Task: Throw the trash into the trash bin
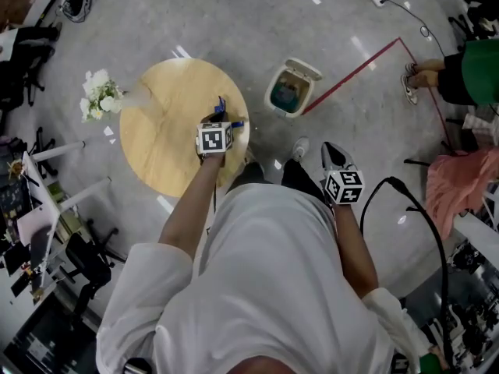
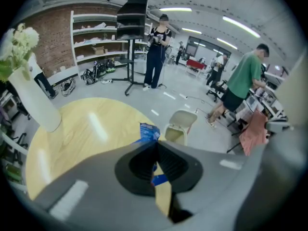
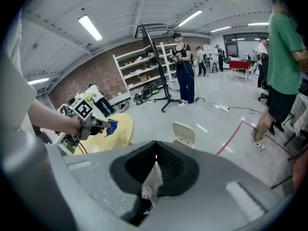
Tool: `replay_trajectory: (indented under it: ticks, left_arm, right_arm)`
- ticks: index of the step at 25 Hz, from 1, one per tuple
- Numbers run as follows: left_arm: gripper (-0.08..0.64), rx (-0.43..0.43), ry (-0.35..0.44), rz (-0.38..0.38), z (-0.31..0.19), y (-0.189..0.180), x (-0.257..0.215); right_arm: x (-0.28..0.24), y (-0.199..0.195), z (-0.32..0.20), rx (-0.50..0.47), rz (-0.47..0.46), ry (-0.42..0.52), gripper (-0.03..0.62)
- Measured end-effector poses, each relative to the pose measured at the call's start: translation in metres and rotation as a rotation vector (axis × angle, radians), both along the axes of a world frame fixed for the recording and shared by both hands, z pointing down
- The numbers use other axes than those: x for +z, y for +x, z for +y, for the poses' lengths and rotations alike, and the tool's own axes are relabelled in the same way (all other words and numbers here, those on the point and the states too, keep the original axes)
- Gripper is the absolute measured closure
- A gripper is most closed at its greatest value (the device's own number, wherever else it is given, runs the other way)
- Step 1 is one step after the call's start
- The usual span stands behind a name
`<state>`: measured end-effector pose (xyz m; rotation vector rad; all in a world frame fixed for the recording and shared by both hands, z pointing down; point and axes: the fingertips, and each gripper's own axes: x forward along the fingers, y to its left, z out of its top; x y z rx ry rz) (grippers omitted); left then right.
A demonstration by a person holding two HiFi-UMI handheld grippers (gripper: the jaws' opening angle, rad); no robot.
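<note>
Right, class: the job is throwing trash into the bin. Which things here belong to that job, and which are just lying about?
Part of the job:
blue wrapper
left hand-held gripper, shut on it
trash bin, lid open

Just lying about:
round table
vase of flowers
red floor tape
pink cloth

right gripper (image 3: 155,158): jaws pressing together | left gripper (image 3: 99,124): pinching blue wrapper (image 3: 112,126) above round table (image 3: 121,137) | trash bin (image 3: 184,133): standing lid-up (floor, beyond table)
</note>
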<state>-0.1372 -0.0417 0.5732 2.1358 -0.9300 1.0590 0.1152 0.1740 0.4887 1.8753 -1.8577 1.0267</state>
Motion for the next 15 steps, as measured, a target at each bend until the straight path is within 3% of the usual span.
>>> replay_trajectory:
  ticks: [15]
  left_arm:
    - [0.555,0.093,-0.024,0.066,0.016,0.092,-0.006]
  right_arm:
    - [0.018,0.032,0.011,0.041,-0.047,-0.005,0.592]
